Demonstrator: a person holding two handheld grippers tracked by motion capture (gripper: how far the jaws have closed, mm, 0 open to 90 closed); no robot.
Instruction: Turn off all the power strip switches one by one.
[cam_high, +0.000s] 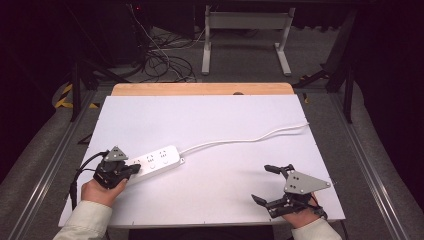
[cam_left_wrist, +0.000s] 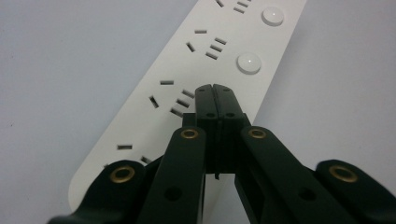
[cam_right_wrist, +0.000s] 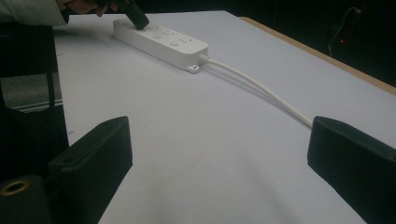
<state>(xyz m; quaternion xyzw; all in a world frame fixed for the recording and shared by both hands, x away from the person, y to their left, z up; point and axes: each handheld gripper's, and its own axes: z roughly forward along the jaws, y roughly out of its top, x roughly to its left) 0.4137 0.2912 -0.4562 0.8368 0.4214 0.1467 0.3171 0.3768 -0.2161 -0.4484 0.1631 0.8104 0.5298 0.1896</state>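
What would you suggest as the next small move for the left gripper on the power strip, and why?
Probably a short press straight down. The left gripper, jaws closed together, has its tips over the power strip in line with the row of round switch buttons, seemingly over the nearest one. The right gripper rests open and apart, so nothing steadies the strip; a gentle push seems wise.

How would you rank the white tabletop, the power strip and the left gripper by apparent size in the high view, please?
1. White tabletop, by far the largest.
2. Power strip.
3. Left gripper, shut; it looks close to the strip in size, so this order is unsure.
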